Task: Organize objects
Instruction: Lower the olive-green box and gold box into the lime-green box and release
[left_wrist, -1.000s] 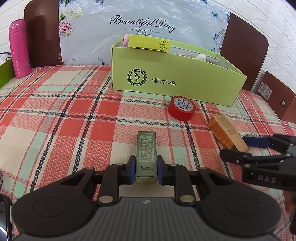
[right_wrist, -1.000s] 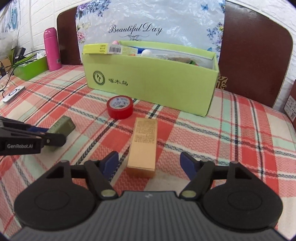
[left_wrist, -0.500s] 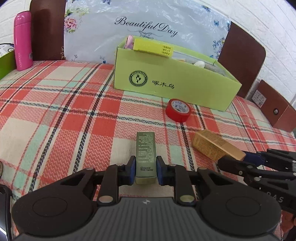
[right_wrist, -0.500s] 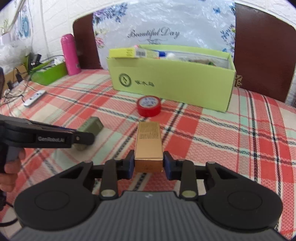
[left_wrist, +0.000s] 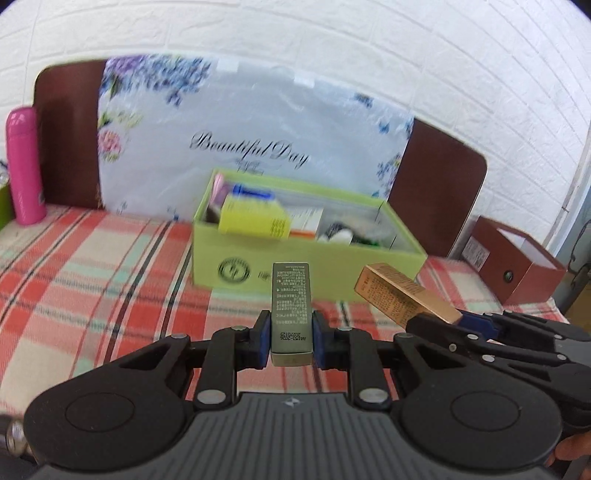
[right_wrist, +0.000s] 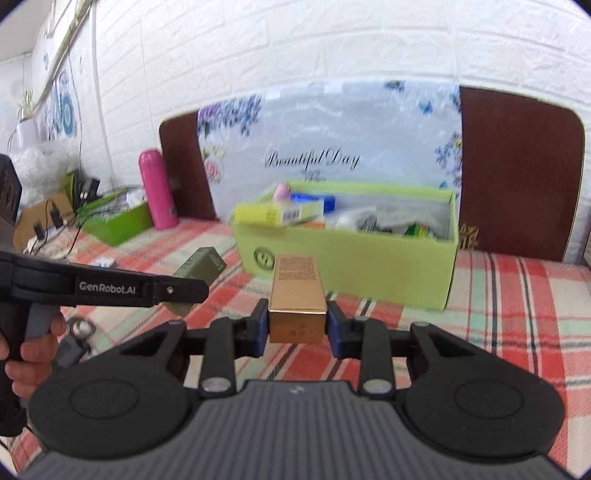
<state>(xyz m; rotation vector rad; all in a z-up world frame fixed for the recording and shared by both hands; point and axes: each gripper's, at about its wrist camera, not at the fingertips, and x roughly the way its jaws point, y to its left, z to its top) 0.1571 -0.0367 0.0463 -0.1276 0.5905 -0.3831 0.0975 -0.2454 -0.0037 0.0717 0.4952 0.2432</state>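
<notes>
My left gripper (left_wrist: 290, 341) is shut on a small olive-green box (left_wrist: 291, 310) and holds it up off the table; the box also shows in the right wrist view (right_wrist: 199, 264). My right gripper (right_wrist: 297, 330) is shut on a gold-brown box (right_wrist: 297, 295), also lifted, which shows to the right in the left wrist view (left_wrist: 402, 293). Both boxes point at the light green cardboard box (left_wrist: 332, 264) (right_wrist: 369, 266) standing ahead, open on top and holding several items, with a yellow packet (left_wrist: 255, 219) lying across its left end.
A plaid cloth (left_wrist: 92, 280) covers the table. A pink bottle (left_wrist: 24, 166) stands at the back left. A floral "Beautiful Day" bag (left_wrist: 251, 147) leans behind the green box. A brown open box (left_wrist: 517, 262) sits at the right; a green tray with cables (right_wrist: 114, 218) lies far left.
Both grippers have lifted their boxes off the table and tilted up, closer to the green box. The red tape roll has dropped out of view.
</notes>
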